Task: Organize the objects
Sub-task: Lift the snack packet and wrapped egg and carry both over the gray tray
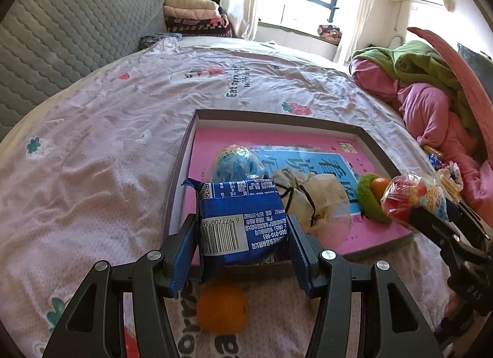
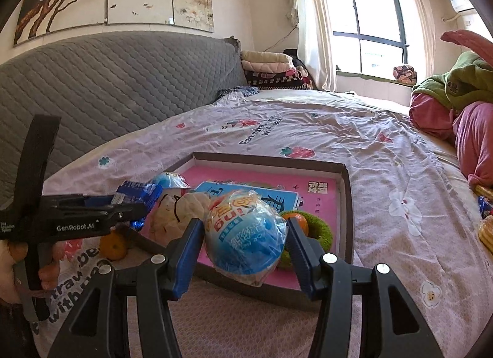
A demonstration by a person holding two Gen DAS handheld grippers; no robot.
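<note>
My left gripper is shut on a blue snack packet with a barcode, held over the near edge of the shallow box with a pink floor. My right gripper is shut on an egg-shaped toy in clear wrap, held above the box's near edge; it also shows in the left wrist view. Inside the box lie another blue egg toy, a cream cloth pouch and a green ring with an orange. A loose orange lies on the bed beneath my left gripper.
The box lies on a bed with a pink printed sheet. A grey quilted headboard runs along the left. Pink and green clothes pile at the right, with snack packets beside them. Folded blankets stack at the far end.
</note>
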